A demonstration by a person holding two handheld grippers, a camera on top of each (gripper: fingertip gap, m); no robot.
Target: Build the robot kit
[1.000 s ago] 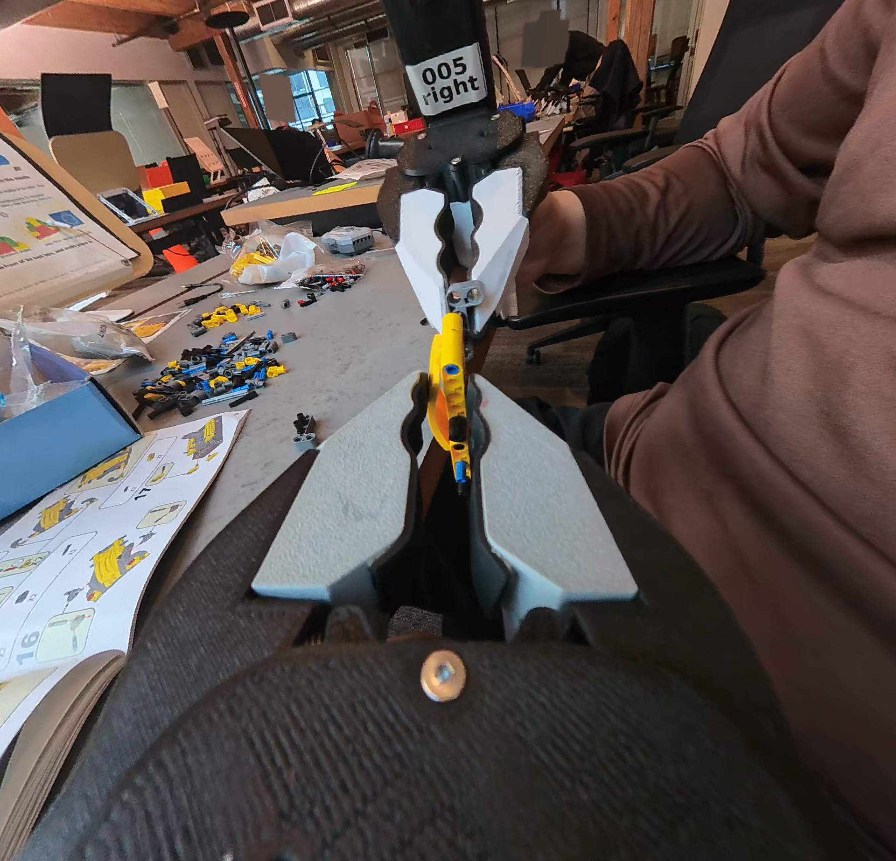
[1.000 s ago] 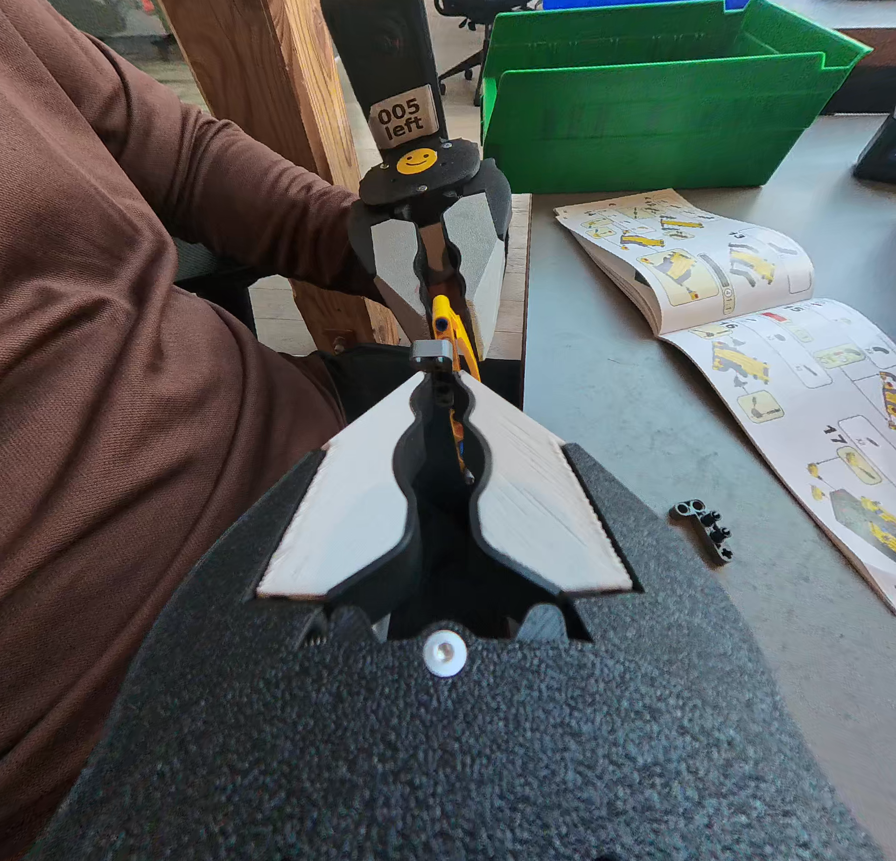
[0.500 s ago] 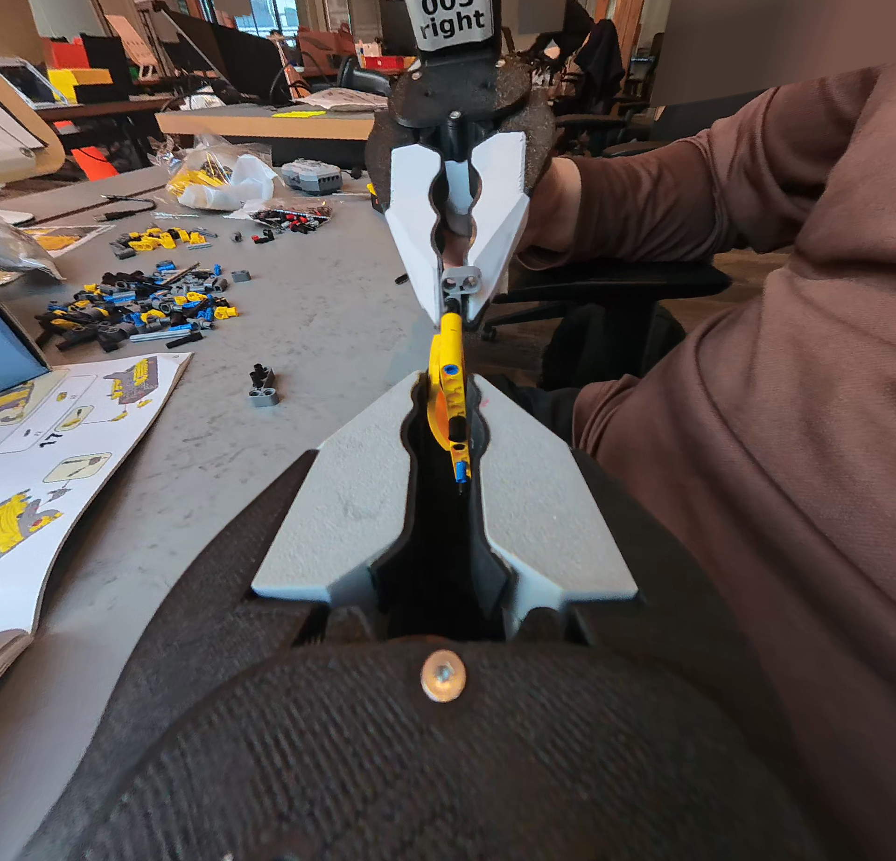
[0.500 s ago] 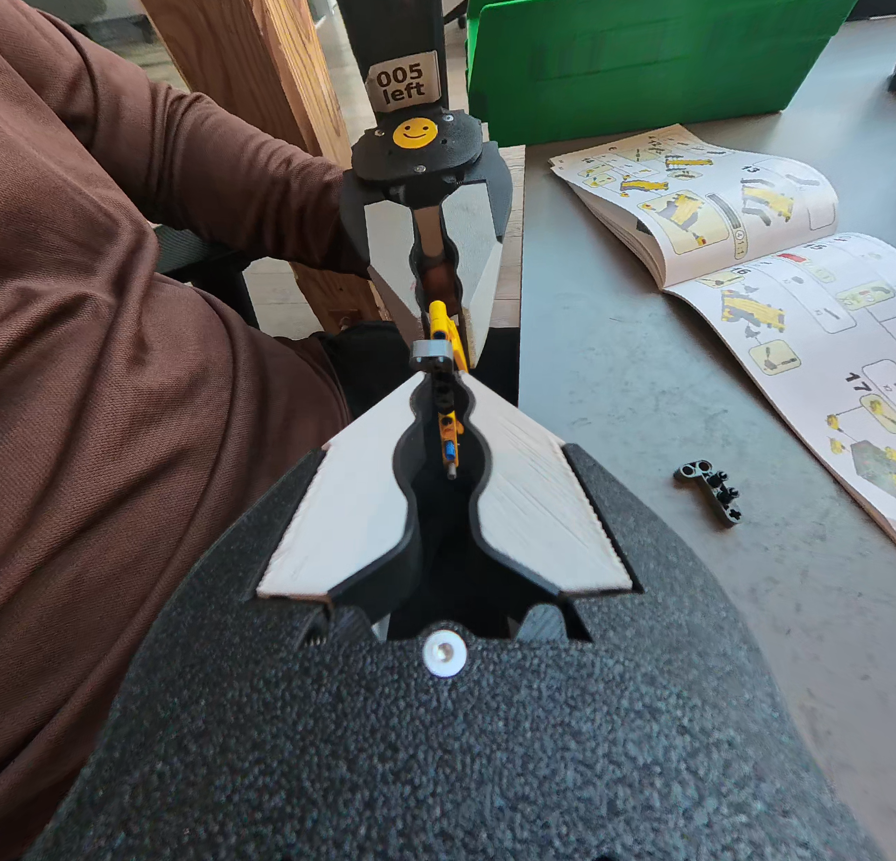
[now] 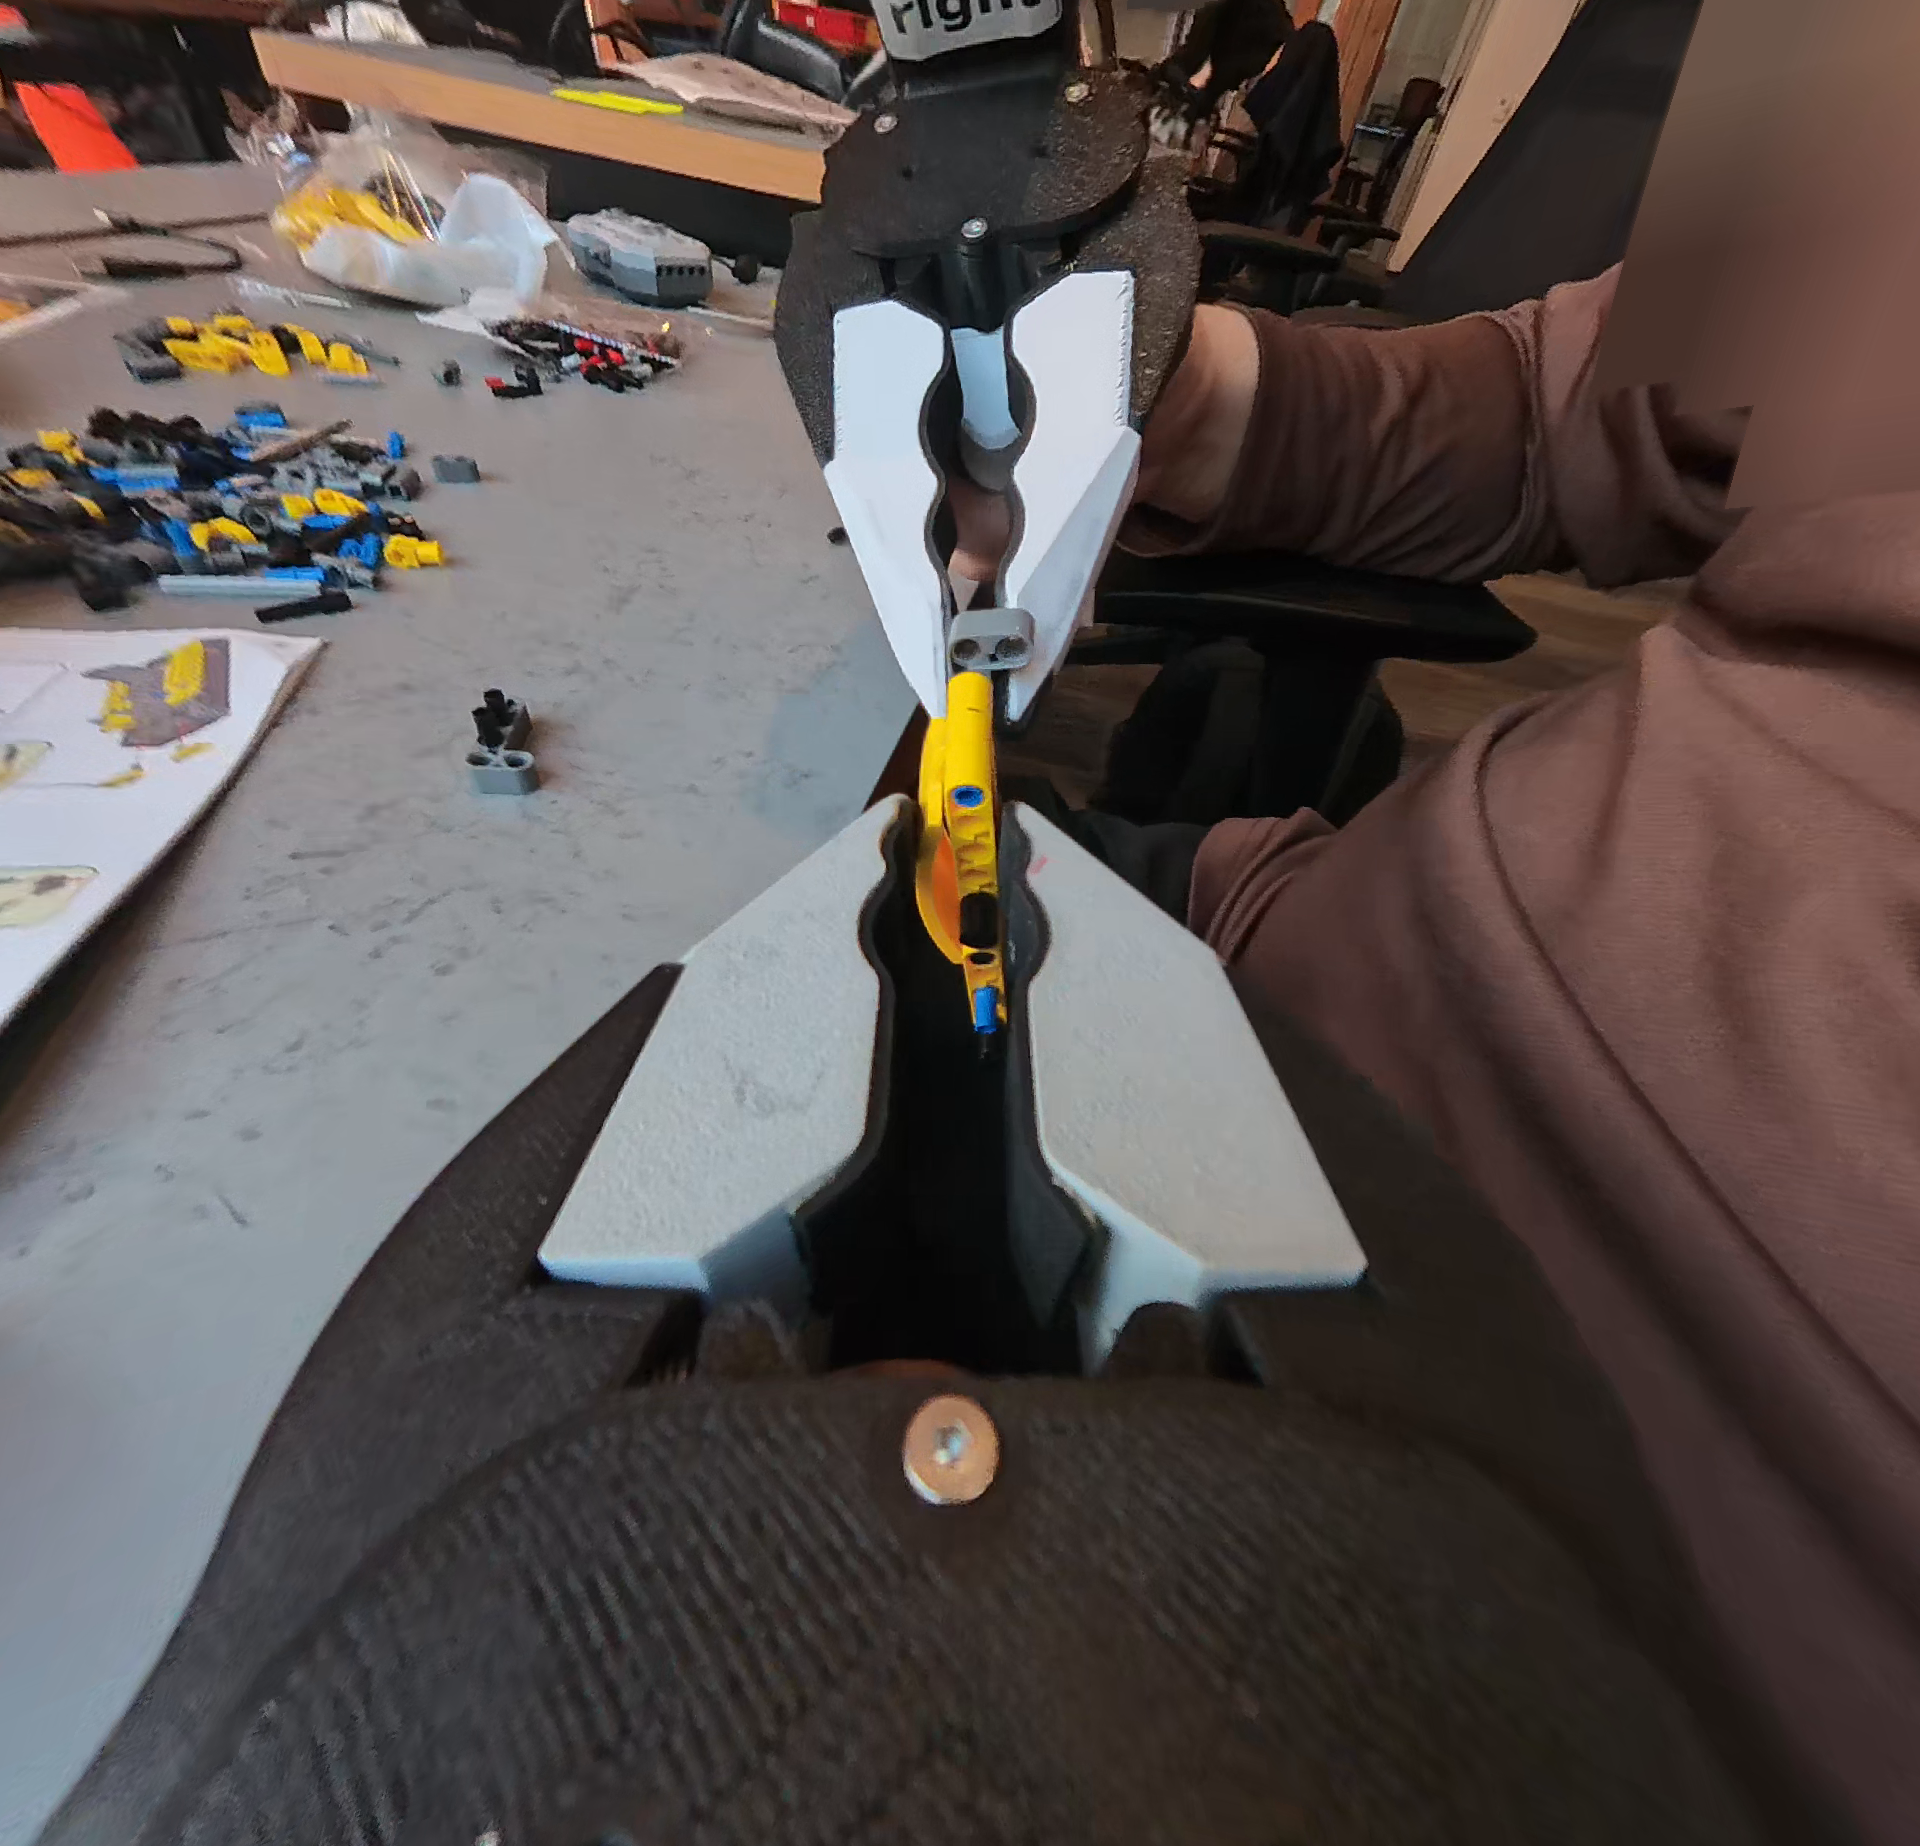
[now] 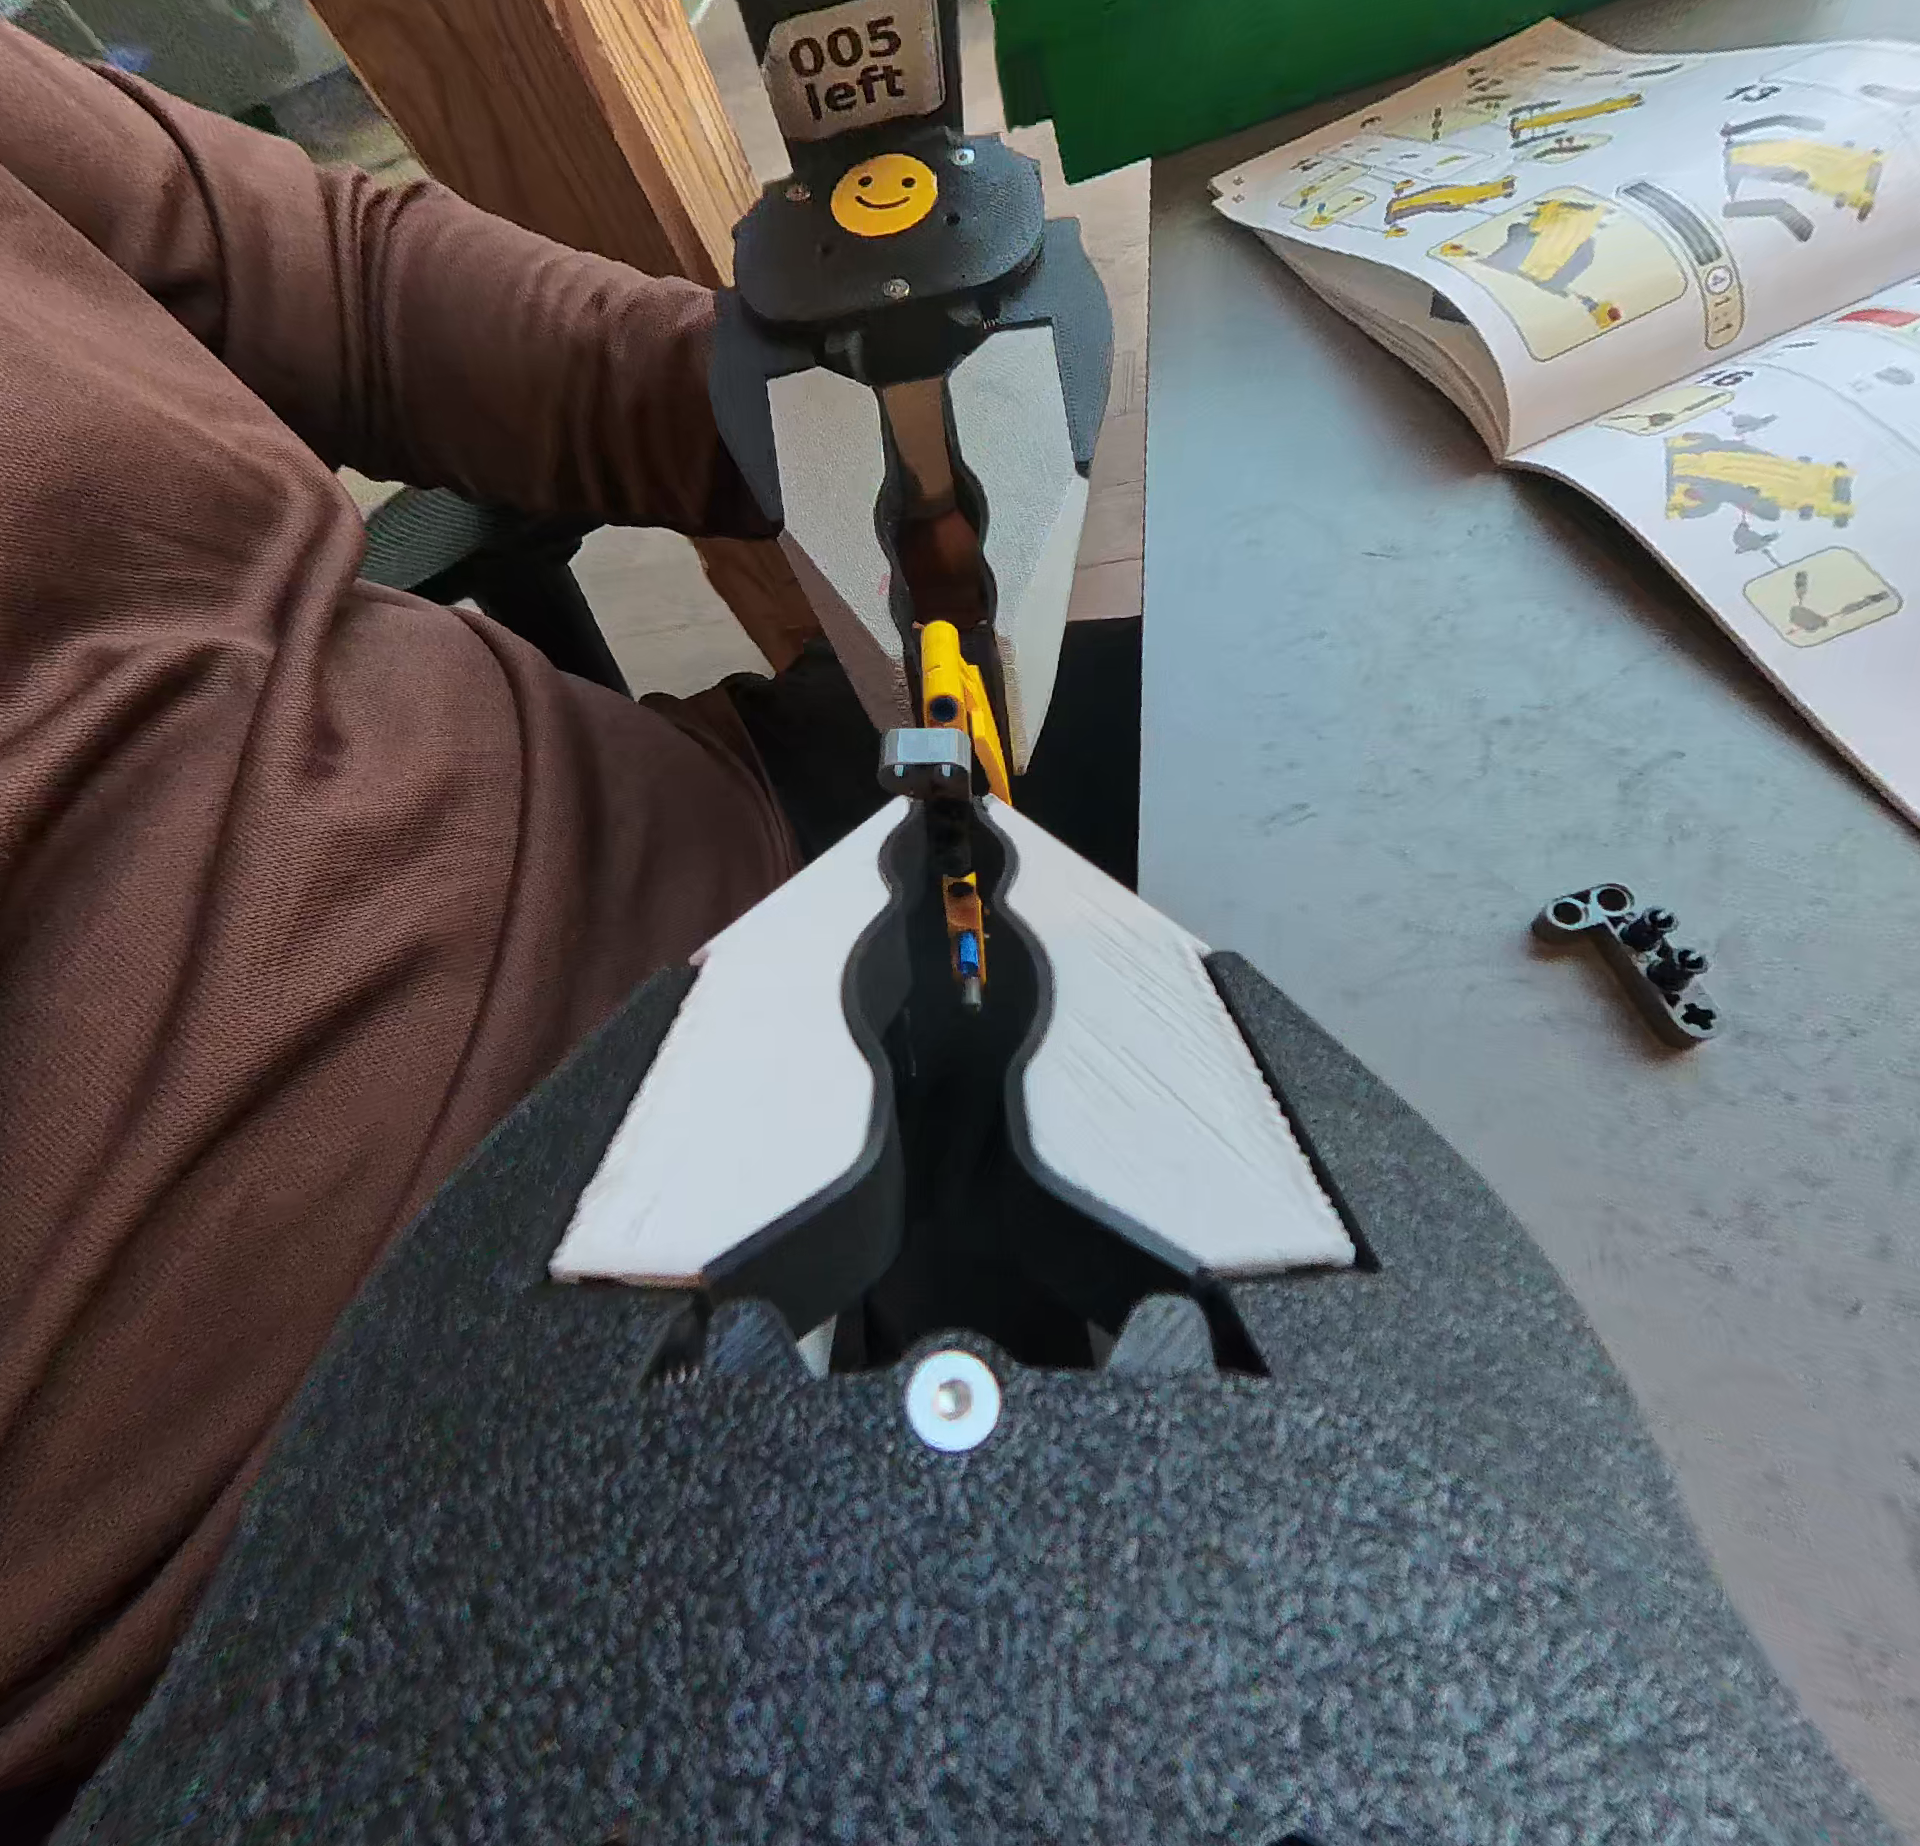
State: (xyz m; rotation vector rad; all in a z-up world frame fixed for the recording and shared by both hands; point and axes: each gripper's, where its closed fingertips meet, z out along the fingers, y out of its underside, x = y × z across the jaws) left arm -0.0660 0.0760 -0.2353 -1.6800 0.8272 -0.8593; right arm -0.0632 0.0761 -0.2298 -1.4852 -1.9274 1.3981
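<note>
My left gripper is shut on a yellow beam assembly with blue and black pins, held upright between its fingers. My right gripper faces it tip to tip and is shut on a small grey two-hole connector, which touches the top end of the yellow beam. In the right wrist view my right gripper holds the grey connector against the yellow beam in the left gripper. Both are held in the air beside the grey table's edge.
A pile of loose yellow, blue and black parts and a clear bag lie far left. A small grey and black piece and an open instruction booklet lie nearer. A black angled beam lies on the table. A person's brown sleeve is close by. The grippers are tip to tip, or close to it.
Both grippers have kept their hold and stayed tip to tip. The pair has swung and tilted, so the table and booklet have shifted in both views.
</note>
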